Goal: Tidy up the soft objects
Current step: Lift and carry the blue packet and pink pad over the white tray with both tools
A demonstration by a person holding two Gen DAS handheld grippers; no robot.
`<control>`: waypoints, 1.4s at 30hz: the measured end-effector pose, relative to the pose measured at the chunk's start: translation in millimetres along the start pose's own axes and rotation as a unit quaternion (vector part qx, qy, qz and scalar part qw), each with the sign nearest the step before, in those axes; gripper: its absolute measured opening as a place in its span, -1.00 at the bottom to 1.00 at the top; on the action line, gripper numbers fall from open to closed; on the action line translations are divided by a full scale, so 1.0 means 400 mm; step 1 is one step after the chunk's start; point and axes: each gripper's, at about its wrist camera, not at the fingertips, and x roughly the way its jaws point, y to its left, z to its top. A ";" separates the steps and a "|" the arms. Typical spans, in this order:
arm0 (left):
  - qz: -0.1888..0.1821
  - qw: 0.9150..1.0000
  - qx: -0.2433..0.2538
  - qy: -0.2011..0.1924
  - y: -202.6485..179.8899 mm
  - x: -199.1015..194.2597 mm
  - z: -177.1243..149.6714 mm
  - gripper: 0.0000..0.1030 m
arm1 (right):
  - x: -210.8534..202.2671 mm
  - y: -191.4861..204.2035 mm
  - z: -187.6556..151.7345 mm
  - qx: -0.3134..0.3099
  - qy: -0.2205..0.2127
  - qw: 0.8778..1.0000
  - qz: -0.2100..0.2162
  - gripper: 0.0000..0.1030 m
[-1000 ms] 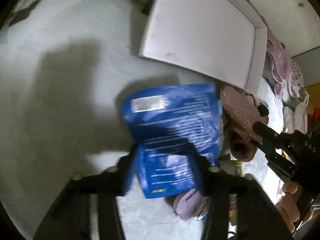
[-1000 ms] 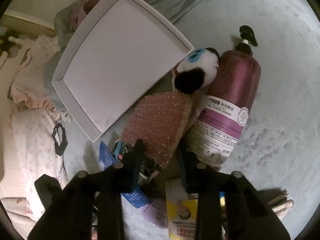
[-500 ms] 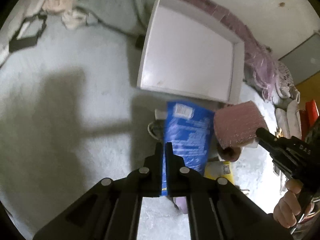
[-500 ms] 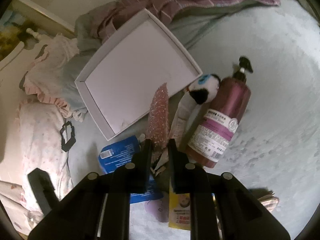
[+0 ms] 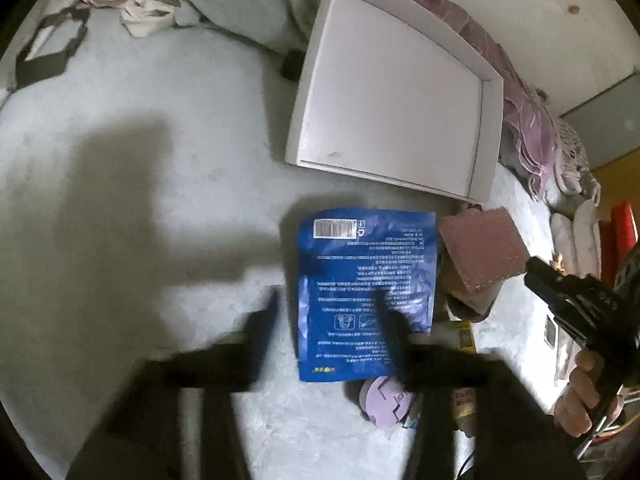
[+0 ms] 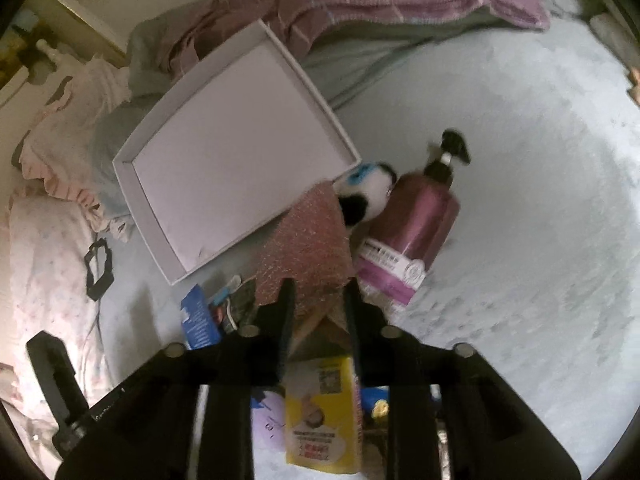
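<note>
A blue printed packet [image 5: 366,292] hangs flat over the grey bedspread, below the white tray [image 5: 490,140]. My left gripper [image 5: 328,310] is blurred and its jaws are opening. The packet sits between them; the left finger stands clear of its edge and the right finger overlaps it. My right gripper [image 6: 319,300] has a pink glittery pad [image 6: 308,248] between its fingers, lifted off the bed, and its jaws are opening too. In the left wrist view the pad [image 5: 484,252] sticks out from the right gripper's tip [image 5: 534,268].
A panda plush [image 6: 368,192] and a purple pump bottle [image 6: 412,232] lie right of the white tray [image 6: 124,168]. A yellow packet [image 6: 320,412] and a lilac item [image 5: 384,404] lie under the grippers. A purple blanket [image 6: 360,4] and a pink pillow [image 6: 44,240] border the bed.
The left jaws went from pinched on the blue packet's edge to wide apart, and the packet now shows its full face. The pink pad turned from edge-on to flat.
</note>
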 end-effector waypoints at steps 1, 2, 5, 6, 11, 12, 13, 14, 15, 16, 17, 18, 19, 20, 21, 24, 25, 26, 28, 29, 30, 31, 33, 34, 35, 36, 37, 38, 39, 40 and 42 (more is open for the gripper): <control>0.000 1.000 0.006 -0.010 -0.003 0.004 0.001 0.49 | -0.011 0.005 0.000 -0.007 -0.014 1.000 0.005 -0.13; 0.006 1.000 0.013 -0.014 -0.008 0.009 0.000 0.50 | -0.016 0.009 0.001 -0.013 -0.023 1.000 0.010 -0.07; 0.001 1.000 0.025 0.009 -0.015 0.042 -0.002 0.51 | -0.022 0.021 0.003 -0.031 -0.042 0.999 0.014 0.00; -0.012 0.999 0.023 0.022 -0.016 0.057 -0.003 0.52 | -0.017 0.022 0.005 -0.035 -0.043 0.998 0.011 0.00; -0.043 0.995 0.014 0.089 -0.029 0.142 -0.015 0.60 | 0.026 0.019 0.016 -0.035 -0.035 0.999 -0.014 0.00; -0.041 0.995 0.020 0.085 -0.036 0.142 -0.016 0.60 | 0.036 0.015 0.019 -0.032 -0.033 0.999 -0.014 0.00; -0.035 0.996 0.028 0.081 -0.044 0.138 -0.019 0.56 | 0.047 0.007 0.023 -0.025 -0.030 0.999 -0.007 0.00; -0.031 0.996 0.034 0.079 -0.048 0.134 -0.022 0.54 | 0.054 0.002 0.025 -0.020 -0.026 0.999 -0.002 0.00; -0.029 0.996 0.037 0.077 -0.052 0.130 -0.024 0.43 | 0.060 -0.003 0.027 -0.015 -0.023 1.000 0.003 0.00; -0.032 0.996 0.037 0.077 -0.053 0.127 -0.025 0.30 | 0.067 -0.008 0.029 -0.009 -0.024 1.000 0.008 0.00; -0.030 0.996 0.036 0.075 -0.056 0.122 -0.030 0.25 | 0.070 -0.009 0.030 -0.006 -0.027 1.000 0.009 -0.01; -0.026 0.997 0.036 0.071 -0.058 0.116 -0.029 0.11 | 0.072 -0.011 0.031 -0.004 -0.031 0.999 0.009 -0.04; -0.020 0.997 0.037 0.065 -0.058 0.104 -0.029 -0.09 | 0.077 -0.011 0.033 -0.003 -0.033 0.999 0.012 -0.12; -0.015 0.997 0.037 0.061 -0.059 0.096 -0.028 -0.20 | 0.081 -0.012 0.034 -0.002 -0.032 0.999 0.015 -0.14; -0.007 0.998 0.038 0.051 -0.058 0.080 -0.028 -0.44 | 0.087 -0.011 0.034 -0.002 -0.029 0.999 0.021 -0.15; -0.007 0.999 0.039 0.034 -0.054 0.049 -0.026 -0.86 | 0.099 -0.006 0.032 -0.003 -0.027 0.999 0.031 -0.15; -0.010 0.999 0.039 0.027 -0.053 0.035 -0.026 -0.89 | 0.101 0.000 0.032 -0.006 -0.028 0.999 0.034 -0.15; -0.013 0.999 0.040 0.023 -0.055 0.031 -0.025 -0.91 | 0.105 0.004 0.030 -0.007 -0.028 0.999 0.035 -0.15; -0.017 0.999 0.042 0.008 -0.057 0.013 -0.023 -0.93 | 0.121 0.008 0.029 -0.004 -0.024 0.999 0.043 -0.34; -0.019 0.999 0.042 0.003 -0.058 0.005 -0.022 -0.94 | 0.128 0.007 0.029 -0.002 -0.018 0.999 0.045 -0.40; -0.023 0.999 0.042 -0.005 -0.057 -0.005 -0.020 -0.95 | 0.134 0.007 0.028 0.000 -0.012 0.999 0.046 -0.43; -0.028 0.999 0.043 -0.014 -0.052 -0.017 -0.019 -0.95 | 0.139 0.011 0.027 0.002 -0.009 0.999 0.046 -0.49; -0.034 0.998 0.044 -0.033 -0.050 -0.034 -0.019 -0.96 | 0.132 0.016 0.026 -0.003 -0.015 0.999 0.048 -0.54; -0.036 0.997 0.044 -0.042 -0.052 -0.043 -0.018 -0.96 | 0.127 0.018 0.027 -0.007 -0.019 0.998 0.052 -0.60; -0.038 0.997 0.044 -0.050 -0.053 -0.049 -0.018 -0.96 | 0.120 0.021 0.026 -0.009 -0.025 0.998 0.056 -0.61; -0.042 0.996 0.043 -0.058 -0.062 -0.050 -0.014 -0.97 | 0.113 0.023 0.025 -0.011 -0.030 0.998 0.060 -0.63; -0.050 0.996 0.041 -0.069 -0.064 -0.057 -0.014 -0.98 | 0.104 0.025 0.025 -0.013 -0.037 0.997 0.065 -0.64; -0.056 0.995 0.040 -0.079 -0.061 -0.065 -0.012 -0.98 | 0.094 0.028 0.024 -0.017 -0.046 0.996 0.071 -0.65; -0.060 0.993 0.038 -0.090 -0.061 -0.074 -0.011 -0.98 | 0.088 0.029 0.025 -0.019 -0.052 0.996 0.076 -0.66; -0.063 0.992 0.036 -0.105 -0.062 -0.083 -0.010 -0.99 | 0.077 0.029 0.027 -0.021 -0.062 0.994 0.084 -0.66; -0.070 0.989 0.037 -0.128 -0.067 -0.097 -0.005 -0.99 | 0.063 0.018 0.030 -0.015 -0.077 0.992 0.099 -0.67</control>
